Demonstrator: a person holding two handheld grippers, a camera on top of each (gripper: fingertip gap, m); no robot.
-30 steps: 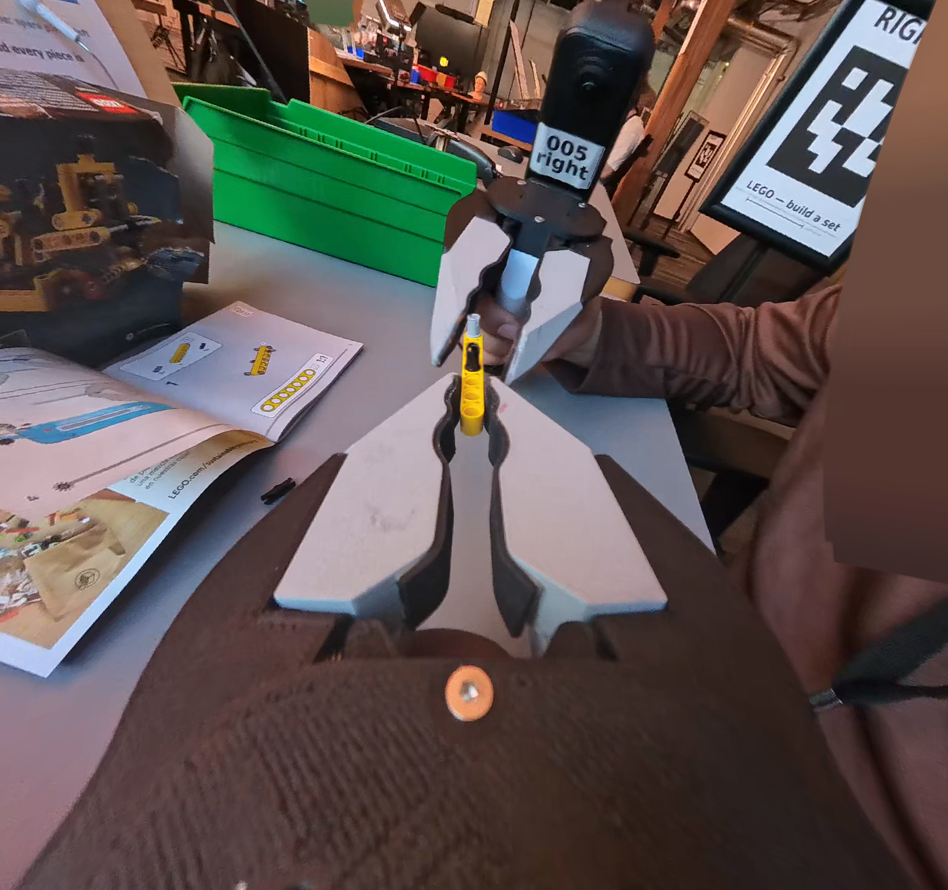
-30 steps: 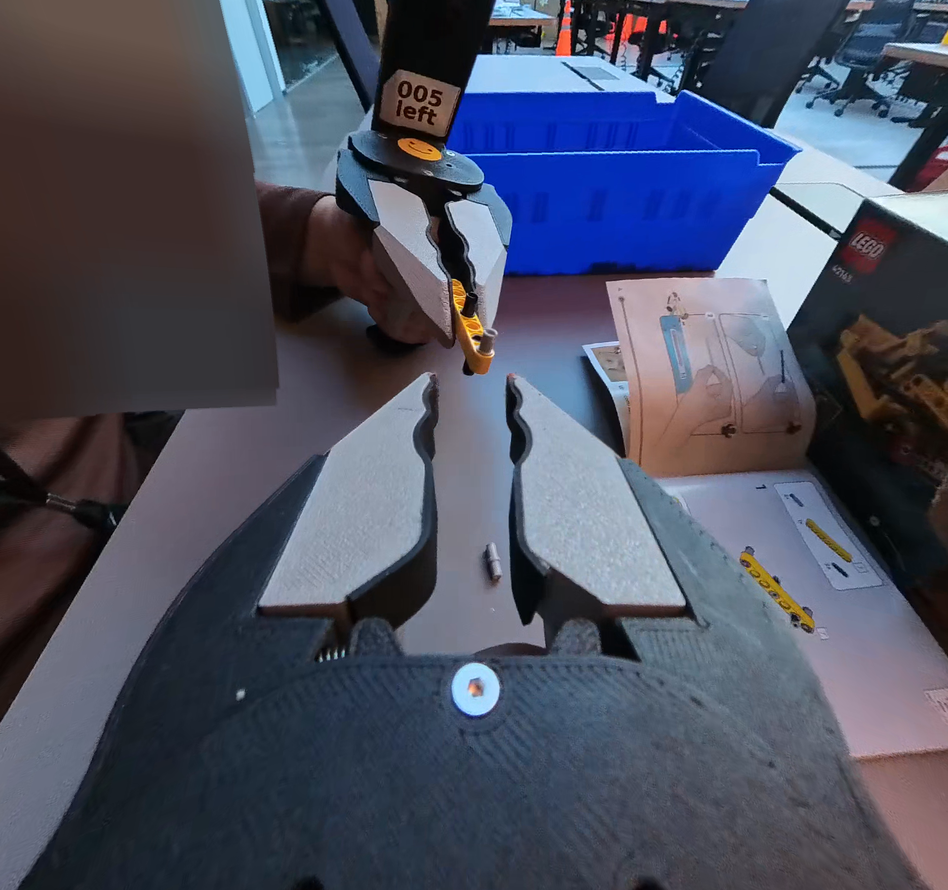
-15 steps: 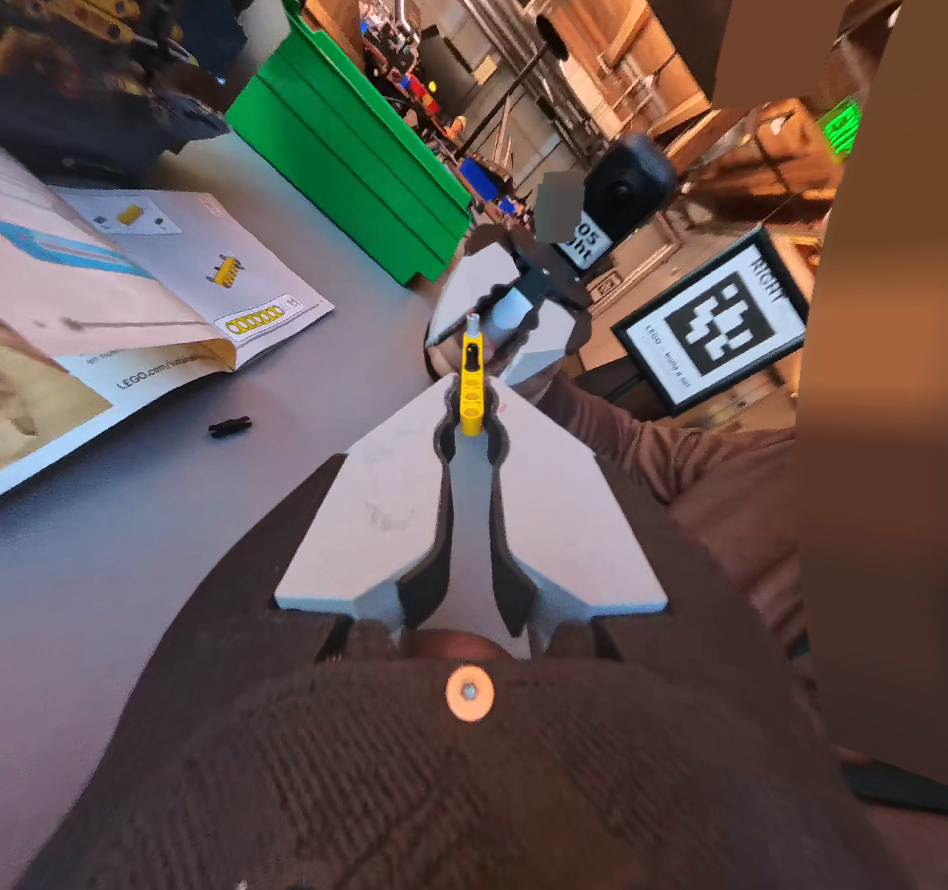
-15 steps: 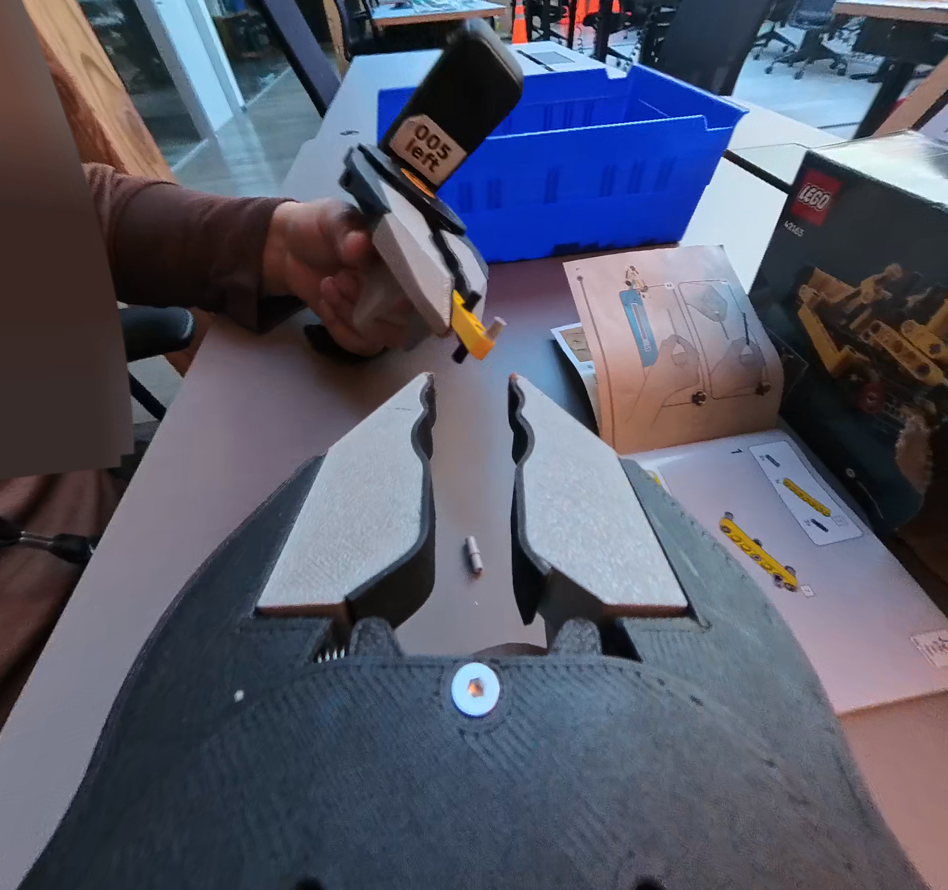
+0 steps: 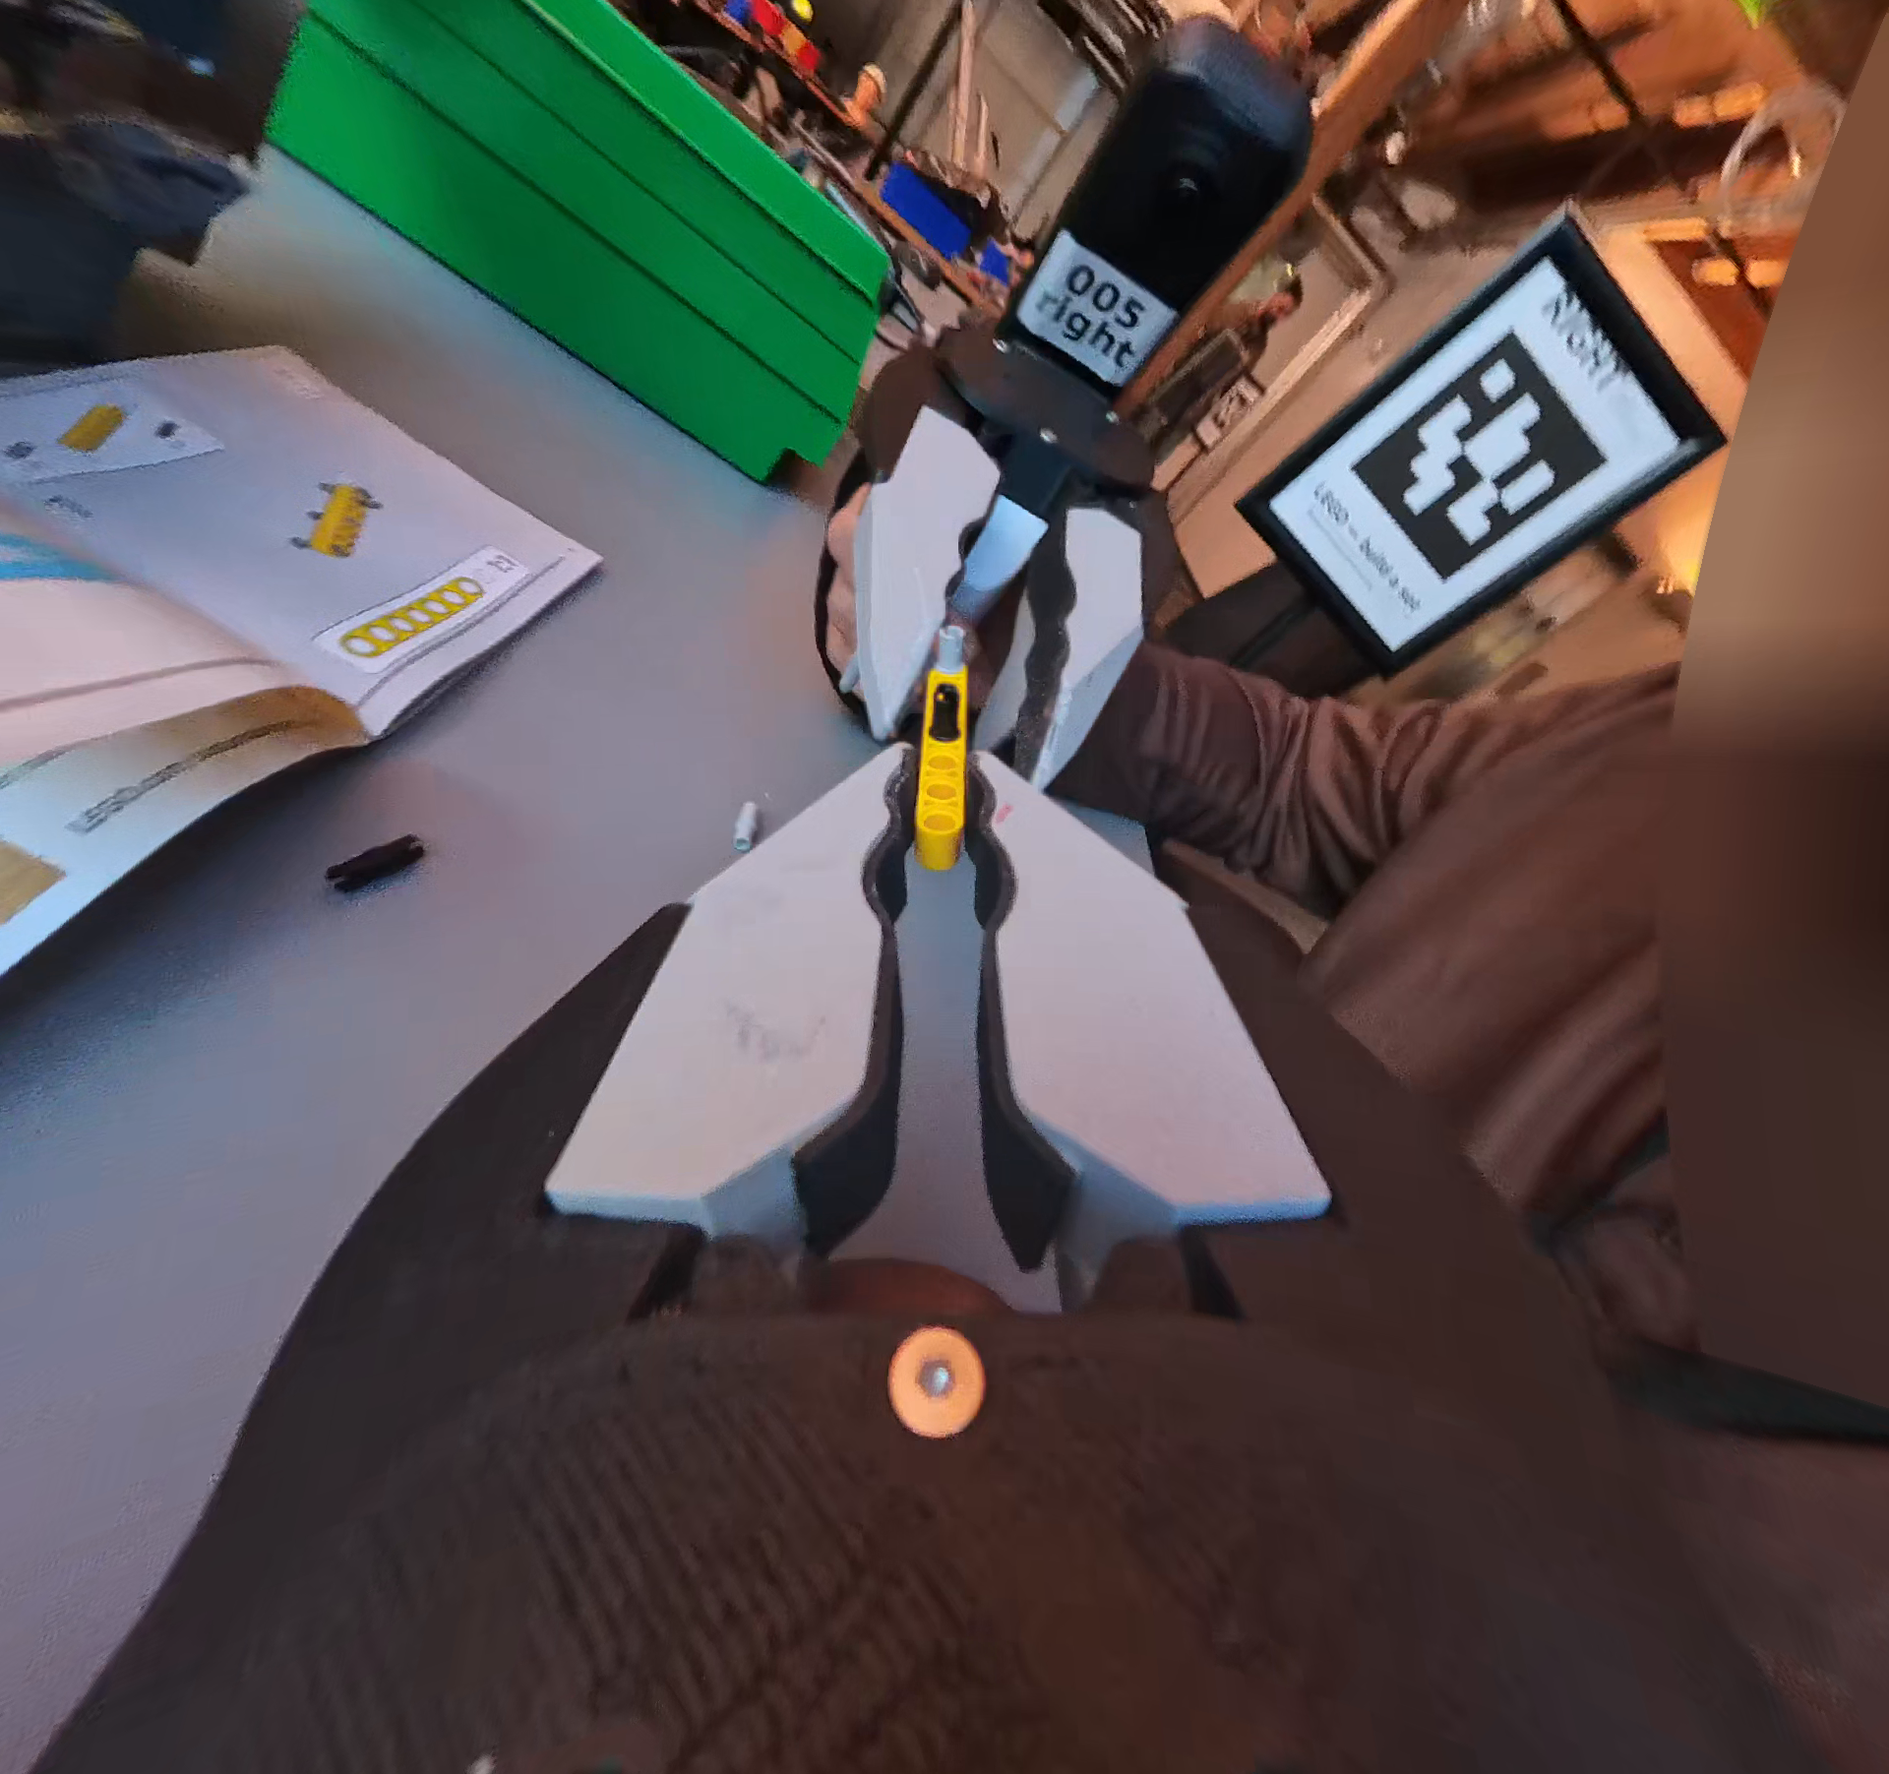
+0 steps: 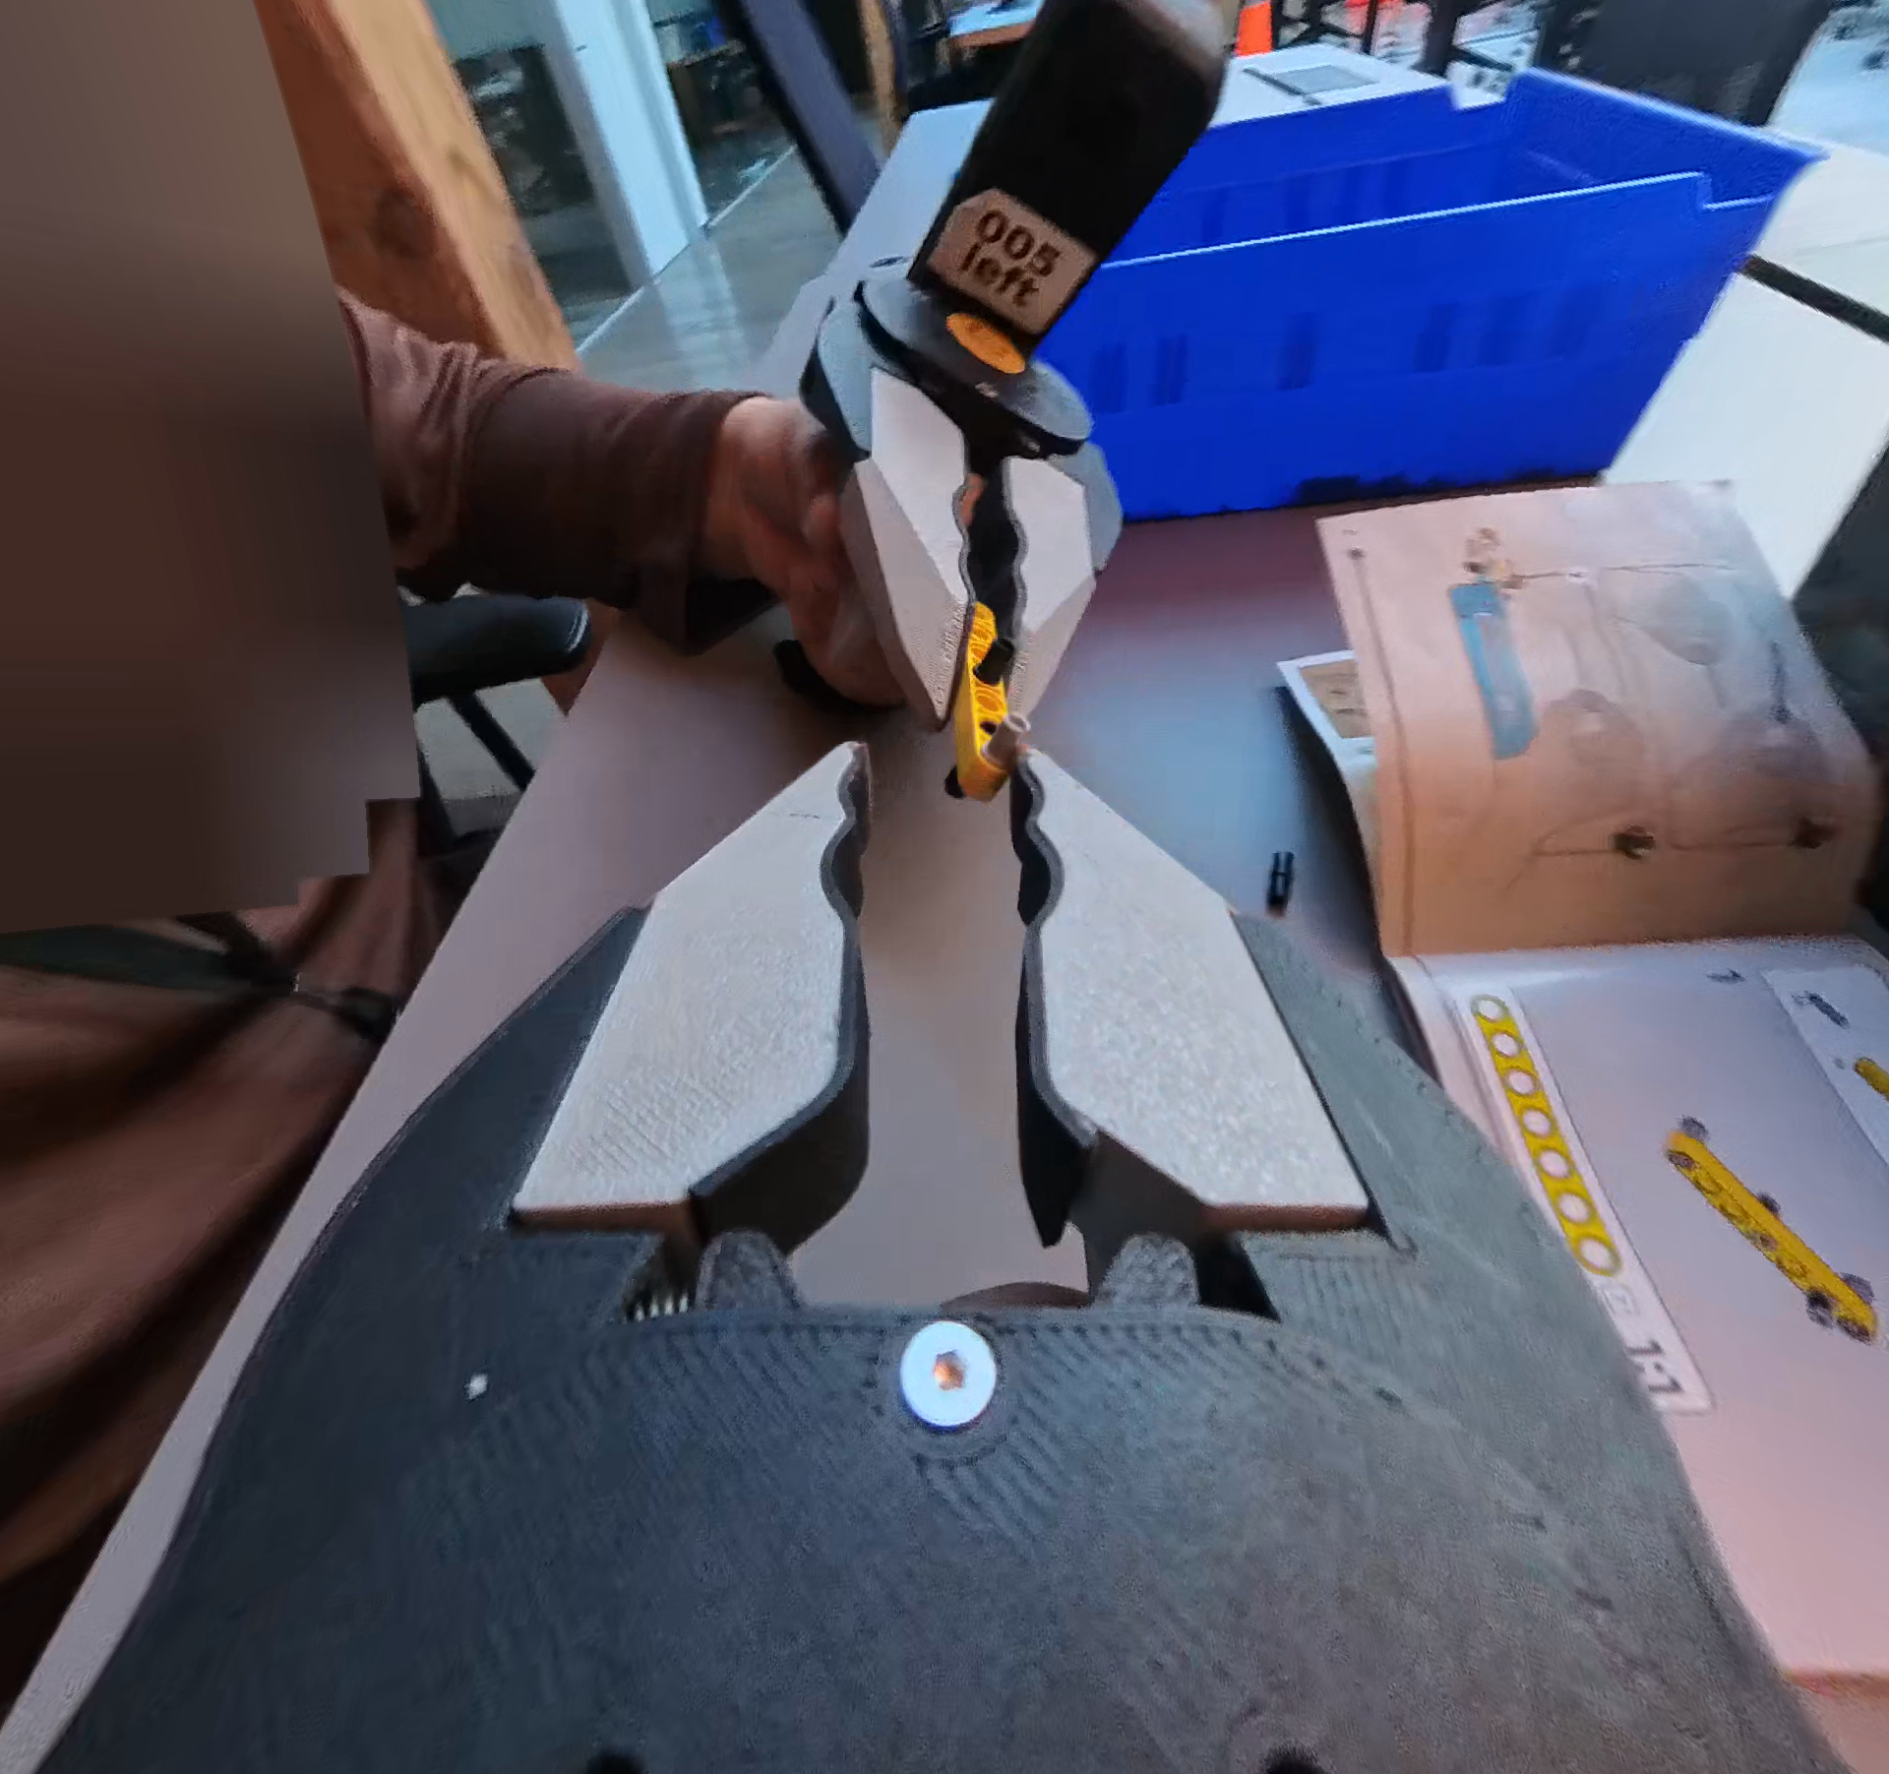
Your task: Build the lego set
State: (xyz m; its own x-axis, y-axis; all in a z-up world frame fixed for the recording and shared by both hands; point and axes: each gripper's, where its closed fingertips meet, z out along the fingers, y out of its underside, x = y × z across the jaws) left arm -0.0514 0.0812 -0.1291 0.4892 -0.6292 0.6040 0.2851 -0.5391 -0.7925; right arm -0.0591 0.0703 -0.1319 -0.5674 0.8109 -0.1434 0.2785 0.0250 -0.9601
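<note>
The left gripper (image 5: 938,795) pinches the yellow plastic beam with holes (image 5: 940,784) above the grey table (image 5: 634,703) — light, stiff, slippery, so hold its flat sides. The right gripper (image 6: 938,774) stands empty, jaws apart.

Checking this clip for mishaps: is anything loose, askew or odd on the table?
Two small pins lie loose on the table: a black pin beside the open instruction booklet, and a grey pin near the left gripper, which is shut on the yellow beam. Nothing looks damaged.
</note>
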